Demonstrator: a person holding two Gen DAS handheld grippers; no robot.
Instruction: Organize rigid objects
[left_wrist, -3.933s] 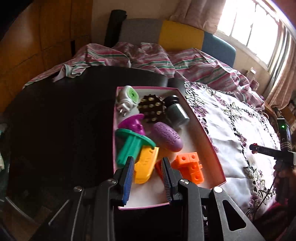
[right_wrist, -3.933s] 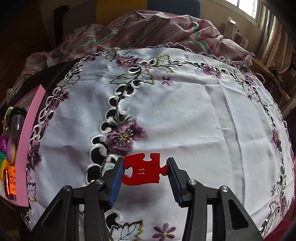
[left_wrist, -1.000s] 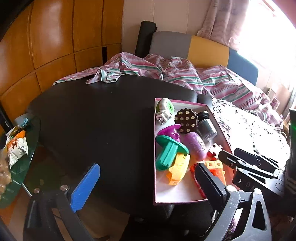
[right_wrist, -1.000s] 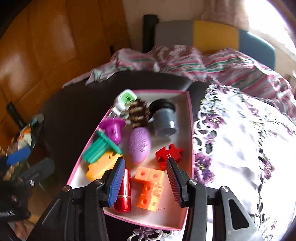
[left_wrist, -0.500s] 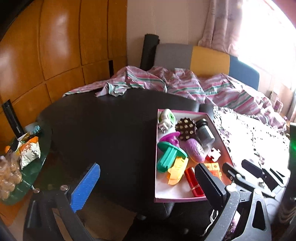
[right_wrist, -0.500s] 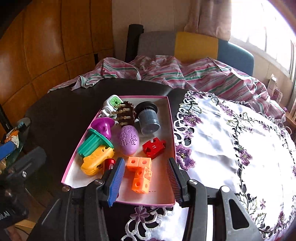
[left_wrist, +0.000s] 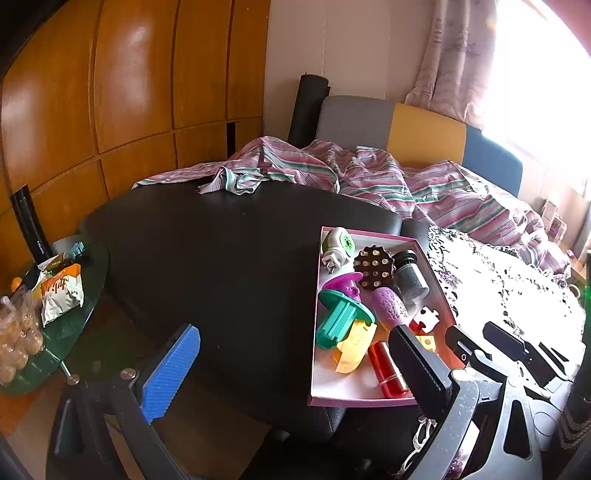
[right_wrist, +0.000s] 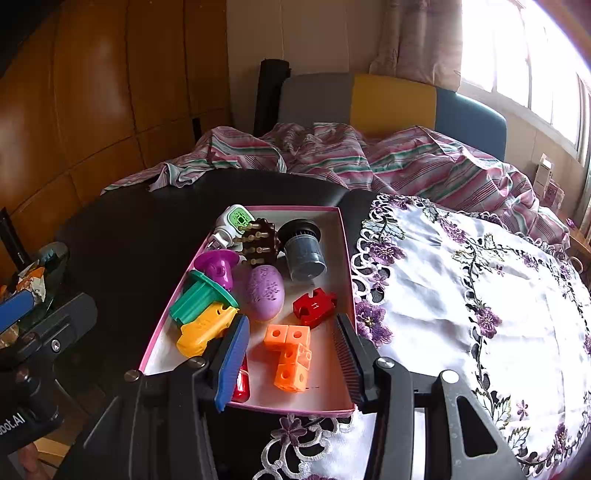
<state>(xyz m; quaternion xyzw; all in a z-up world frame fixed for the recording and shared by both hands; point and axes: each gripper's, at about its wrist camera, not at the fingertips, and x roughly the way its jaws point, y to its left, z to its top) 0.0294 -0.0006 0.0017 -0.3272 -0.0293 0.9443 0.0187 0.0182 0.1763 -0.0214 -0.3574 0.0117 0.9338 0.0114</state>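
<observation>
Both of my grippers are empty, and the step in hand, as I judge it, is to pull clear of the pink tray (right_wrist: 345, 258) without disturbing what lies in it; my right gripper (right_wrist: 291, 354) hangs above the tray's near end with its jaws moderately apart and nothing between them; my left gripper (left_wrist: 295, 354) is spread very wide, its blue pad (left_wrist: 170, 373) out over the dark table (left_wrist: 221, 258) and its other finger near the tray's near right corner.

Everything rigid that I can see sits inside the tray: the red puzzle piece (right_wrist: 314, 307) lies flat just beside the purple egg (right_wrist: 264, 291), with the orange cube block (right_wrist: 290, 356) nearer me; the grey canister (right_wrist: 304, 254), the brown studded ball (right_wrist: 260, 242), the white plug (right_wrist: 232, 223), the purple and green flanged pieces (right_wrist: 207, 286), the yellow toy (right_wrist: 205, 328) and a red tube (right_wrist: 241, 384) fill the rest.

To do it well I would lift straight up before I swing sideways, since the jaw tips hang close over the orange cube block and the tray wall; a low sweep could catch the rim and slide the tray on the table; I would keep the jaws as they are, so no pad snags a toy.

No loose piece shows on the embroidered cloth (right_wrist: 480, 295) from here, so I judge the sorting close to done, though parts of the cloth lie outside both views.
</observation>
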